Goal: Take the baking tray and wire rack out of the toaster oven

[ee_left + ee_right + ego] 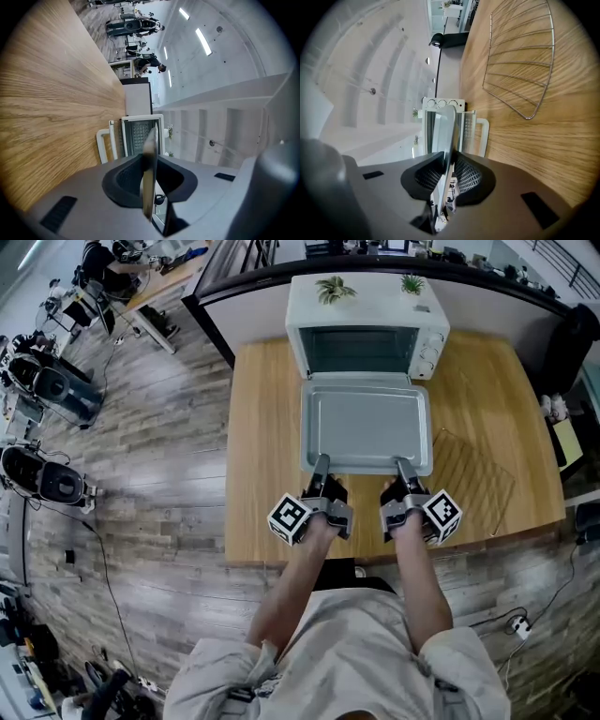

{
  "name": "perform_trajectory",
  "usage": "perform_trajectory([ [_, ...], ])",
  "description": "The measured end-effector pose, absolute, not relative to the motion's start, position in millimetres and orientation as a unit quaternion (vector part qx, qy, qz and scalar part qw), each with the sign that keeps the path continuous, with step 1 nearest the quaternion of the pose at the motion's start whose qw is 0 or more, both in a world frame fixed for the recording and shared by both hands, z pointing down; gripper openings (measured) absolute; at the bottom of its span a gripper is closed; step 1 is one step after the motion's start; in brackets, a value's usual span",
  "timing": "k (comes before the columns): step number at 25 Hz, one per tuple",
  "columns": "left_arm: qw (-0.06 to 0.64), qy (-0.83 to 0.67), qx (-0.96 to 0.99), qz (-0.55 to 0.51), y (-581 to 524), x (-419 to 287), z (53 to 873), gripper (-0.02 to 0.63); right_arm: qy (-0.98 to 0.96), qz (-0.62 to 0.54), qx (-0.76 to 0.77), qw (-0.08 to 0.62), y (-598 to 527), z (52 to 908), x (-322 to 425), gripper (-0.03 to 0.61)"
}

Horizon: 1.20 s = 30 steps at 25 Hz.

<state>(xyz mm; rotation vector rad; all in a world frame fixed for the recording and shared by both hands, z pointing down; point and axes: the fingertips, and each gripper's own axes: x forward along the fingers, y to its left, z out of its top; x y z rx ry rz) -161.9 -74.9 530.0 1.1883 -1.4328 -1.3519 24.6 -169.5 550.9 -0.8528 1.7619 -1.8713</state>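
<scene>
Fingers of my left gripper (322, 465) and right gripper (403, 467) clamp just the near rim of the baking tray (366, 418); uneven pulling could twist it loose.

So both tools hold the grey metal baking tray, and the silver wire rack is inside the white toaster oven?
No: the head view shows the wire rack on the wooden table, right of the tray held by the left tool and right tool.
</scene>
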Motion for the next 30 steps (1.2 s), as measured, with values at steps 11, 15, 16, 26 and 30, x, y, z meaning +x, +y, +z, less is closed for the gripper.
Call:
perform_trajectory([
  [11, 0.422, -0.573, 0.474, -0.519, -58.8, -145.4, 535.8, 0.072, 0.630, -0.677, -0.313, 0.217, -152.1, 556.8, 42.5, 0.084],
  [15, 0.425, -0.567, 0.494, -0.504, -69.5, -134.8, 530.7, 0.072, 0.622, -0.674, -0.323, 0.233, -154.6, 555.5, 56.3, 0.084],
  [16, 0.428, -0.564, 0.500, -0.499, -73.8, -129.3, 529.7, 0.072, 0.618, -0.673, -0.328, 0.239, -155.6, 555.5, 63.2, 0.084],
  [26, 0.508, -0.479, 0.573, -0.430, -133.6, -8.8, 537.9, 0.072, 0.557, -0.630, -0.432, 0.326, -149.9, 561.6, 198.6, 0.084],
  [30, 0.547, -0.444, 0.590, -0.394, -143.8, 53.5, 549.2, 0.072, 0.524, -0.610, -0.476, 0.355, -135.5, 568.8, 262.8, 0.084],
])
